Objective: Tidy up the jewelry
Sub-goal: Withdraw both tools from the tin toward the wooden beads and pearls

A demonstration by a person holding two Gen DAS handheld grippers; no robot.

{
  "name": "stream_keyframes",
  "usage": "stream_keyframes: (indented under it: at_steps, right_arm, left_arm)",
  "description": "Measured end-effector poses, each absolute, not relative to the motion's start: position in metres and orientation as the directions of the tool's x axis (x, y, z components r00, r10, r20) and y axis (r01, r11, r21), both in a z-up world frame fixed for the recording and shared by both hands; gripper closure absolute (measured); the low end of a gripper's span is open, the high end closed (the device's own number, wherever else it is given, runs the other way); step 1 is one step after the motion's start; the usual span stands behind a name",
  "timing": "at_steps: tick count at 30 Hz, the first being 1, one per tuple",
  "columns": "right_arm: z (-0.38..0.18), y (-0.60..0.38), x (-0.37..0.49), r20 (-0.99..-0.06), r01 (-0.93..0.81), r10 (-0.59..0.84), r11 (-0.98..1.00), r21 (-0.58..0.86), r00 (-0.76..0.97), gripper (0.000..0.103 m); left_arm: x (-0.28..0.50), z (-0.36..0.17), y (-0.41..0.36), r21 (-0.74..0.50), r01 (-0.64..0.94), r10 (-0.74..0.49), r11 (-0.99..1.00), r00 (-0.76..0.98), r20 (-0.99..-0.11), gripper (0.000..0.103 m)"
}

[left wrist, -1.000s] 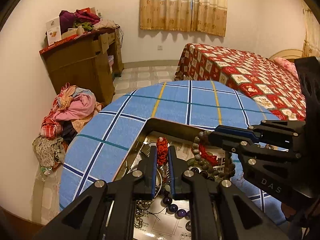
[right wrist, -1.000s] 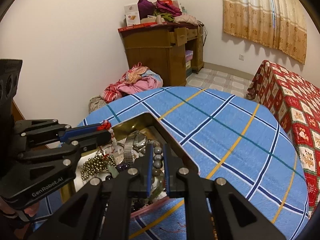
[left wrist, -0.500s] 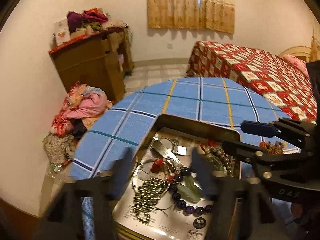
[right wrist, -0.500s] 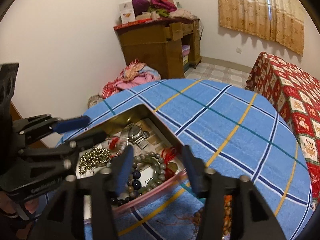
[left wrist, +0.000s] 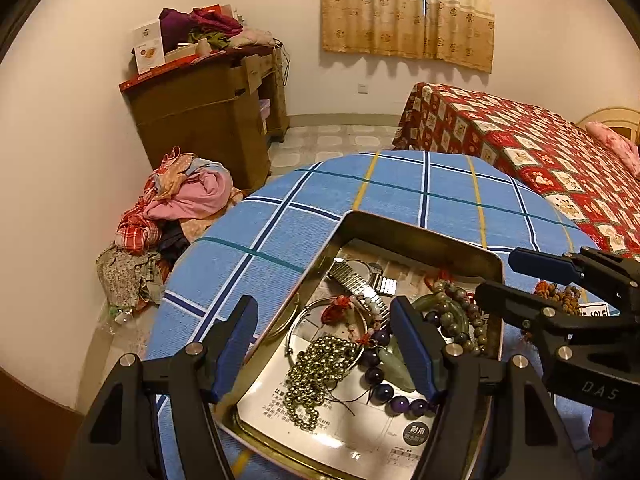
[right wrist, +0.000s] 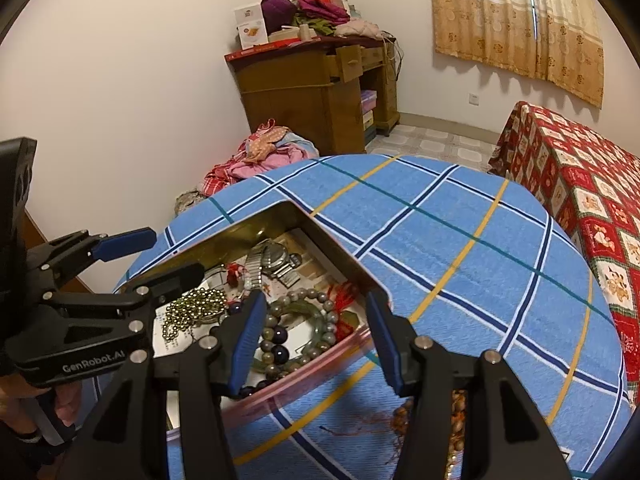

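Left view: left tool (left wrist: 324, 346) has just spread, nothing pinched, over the tin (left wrist: 420, 236) on the worktop (left wrist: 280, 232); gold chain (left wrist: 316, 376) could snag the purple beads (left wrist: 384, 388).
Right view: right tool (right wrist: 316, 344) has just spread, empty; a low pass could shove the tin's rim.

The black plastic left gripper (right wrist: 172, 258) reads "GenRobot.AI" in white on its side; the black right gripper (left wrist: 524, 280) shows "DAS". A white printed sheet (left wrist: 340, 432) bears "耐用".
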State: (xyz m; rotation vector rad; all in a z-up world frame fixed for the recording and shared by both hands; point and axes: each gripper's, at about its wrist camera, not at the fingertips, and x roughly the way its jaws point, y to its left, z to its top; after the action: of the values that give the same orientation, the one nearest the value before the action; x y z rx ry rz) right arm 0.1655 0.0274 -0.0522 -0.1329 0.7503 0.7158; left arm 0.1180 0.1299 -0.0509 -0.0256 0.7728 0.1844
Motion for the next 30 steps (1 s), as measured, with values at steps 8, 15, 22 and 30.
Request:
stream_keyframes:
  at_steps: [8,15,22,30]
  right_arm:
    - [-0.053,0.006,0.168,-0.659,-0.601,0.524,0.788,0.133,0.54,0.048]
    - [-0.058,-0.028,0.175,-0.667,-0.552,0.487,0.823,0.135,0.563,0.048]
    - [-0.07,-0.091,0.18,-0.7,-0.423,0.388,0.896,0.135,0.599,0.048]
    - [-0.081,-0.11,0.169,-0.73,-0.407,0.362,0.905,0.125,0.58,0.048]
  left_arm:
    - [0.116,-0.047,0.121,0.048,-0.177,0.161,0.983,0.709,-0.687,0.034]
    - [0.122,-0.052,0.101,0.049,-0.156,0.146,0.986,0.701,-0.698,0.034]
    - [0.116,-0.054,0.076,0.047,-0.114,0.115,0.992,0.715,-0.689,0.034]
    - [0.112,-0.056,0.055,0.064,-0.074,0.097,0.995,0.72,-0.687,0.034]
